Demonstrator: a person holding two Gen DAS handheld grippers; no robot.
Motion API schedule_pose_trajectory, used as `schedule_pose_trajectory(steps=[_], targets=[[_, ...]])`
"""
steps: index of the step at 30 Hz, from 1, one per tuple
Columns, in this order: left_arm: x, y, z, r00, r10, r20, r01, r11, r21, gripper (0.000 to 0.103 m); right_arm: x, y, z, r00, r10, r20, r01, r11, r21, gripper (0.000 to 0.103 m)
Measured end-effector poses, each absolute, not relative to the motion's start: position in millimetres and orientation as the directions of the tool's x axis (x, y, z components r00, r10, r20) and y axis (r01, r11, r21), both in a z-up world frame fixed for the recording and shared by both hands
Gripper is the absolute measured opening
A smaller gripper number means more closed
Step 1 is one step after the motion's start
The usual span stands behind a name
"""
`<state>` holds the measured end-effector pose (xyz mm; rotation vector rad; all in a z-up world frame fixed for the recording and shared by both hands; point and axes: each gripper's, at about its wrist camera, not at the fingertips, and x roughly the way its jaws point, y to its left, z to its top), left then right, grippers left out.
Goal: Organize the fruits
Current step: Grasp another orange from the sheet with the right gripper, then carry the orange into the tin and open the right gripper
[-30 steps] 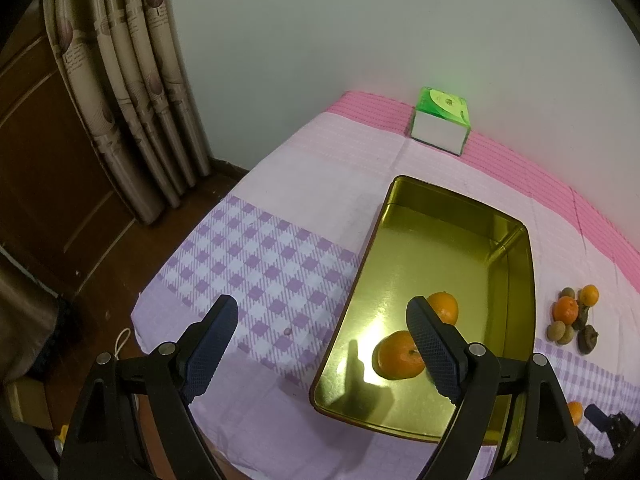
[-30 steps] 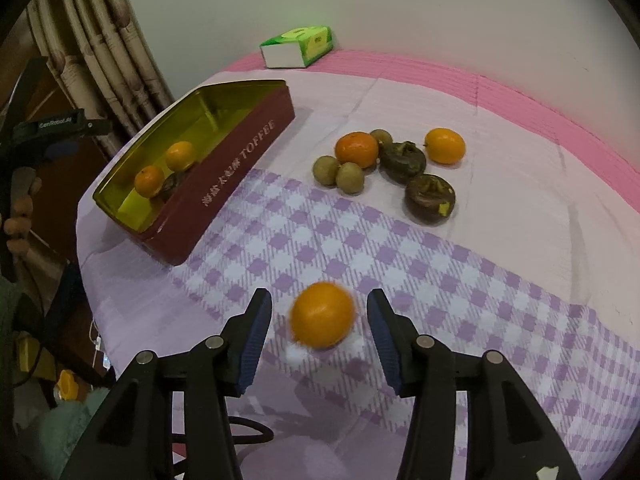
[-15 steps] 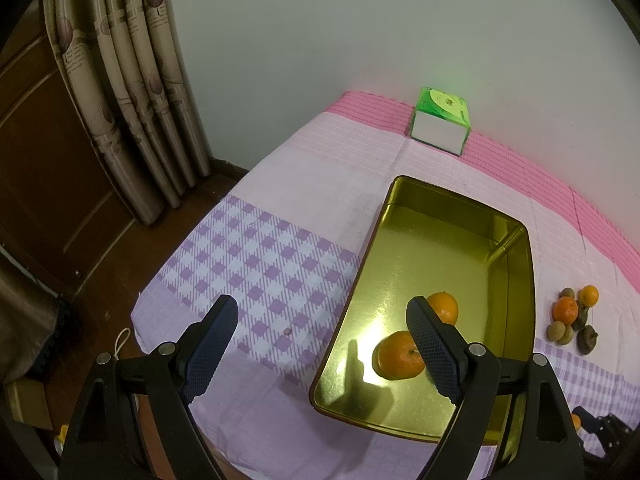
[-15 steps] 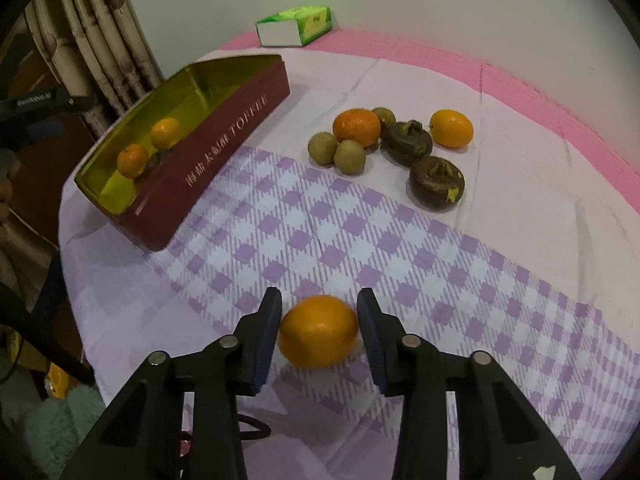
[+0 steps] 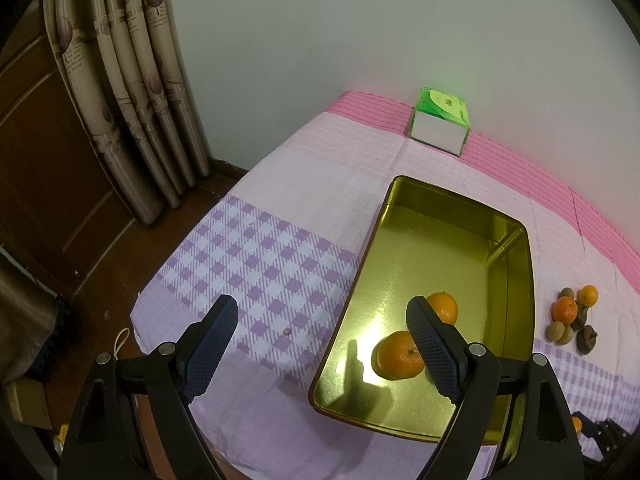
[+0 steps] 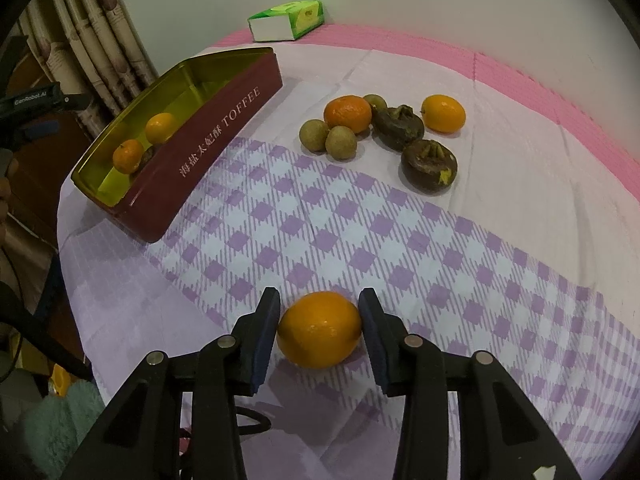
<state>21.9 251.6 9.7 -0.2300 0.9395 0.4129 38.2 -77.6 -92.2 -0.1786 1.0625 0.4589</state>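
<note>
- Pads of the right tool (image 6: 319, 326) press on both sides of an orange fruit (image 6: 319, 329); its jaws have just been closing on that fruit, which now sits clamped between them over the purple-checked part of the cloth (image 6: 400, 248).
- Whether the held fruit rests on the cloth or is raised just off it, I cannot tell.
- Left tool (image 5: 322, 346) hangs with its jaws spread wide and nothing between them, above the near left edge of the tin (image 5: 516, 280) and the checked cloth beside it.
- Inside the tin, near its front end, lie two orange fruits (image 5: 398, 355), touching or almost so; the right wrist view hints at something dark beside them, too hidden to name.
- The tin is gold inside and dark red outside, with "TOFFEE" printed on its long wall; it stands on the cloth-covered bench.
- Farther back on the pale part of the cloth, well apart from the tin, sits a cluster of loose fruit: a round orange one (image 6: 347, 113), three small greenish-brown ones (image 6: 340, 142), two dark brown wrinkled ones (image 6: 429, 163), and a smooth yellow-orange one (image 6: 444, 113) at the right end.
- At the far edge, on the pink border by the wall, lies a green and white tissue box (image 6: 286, 20).
- A curtain (image 5: 132, 92) hangs left of the bench.
</note>
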Motion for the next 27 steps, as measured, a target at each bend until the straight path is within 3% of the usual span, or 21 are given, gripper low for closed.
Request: schedule_pose_trajectory(steps=[3,20,27], targets=[[22,251,10,0.520,0.243,-0.819,-0.440,0.898,-0.013,0.086,36,-80,-94,0.403,0.275,-0.873,-0.441,0.894,0.078,0.045],[22,253,10,0.522,0.241,-0.818,-0.450,0.893,-0.025,0.086,50,-69,-79,0.446,0.259,-0.857,-0.448,0.893,0.036,0.038],[19,263,14,0.519,0.278,-0.808,-0.501,0.865,-0.025,0.091,74,-12,-42,0.484,0.357,-0.799,-0.544,0.838,0.045,0.038]])
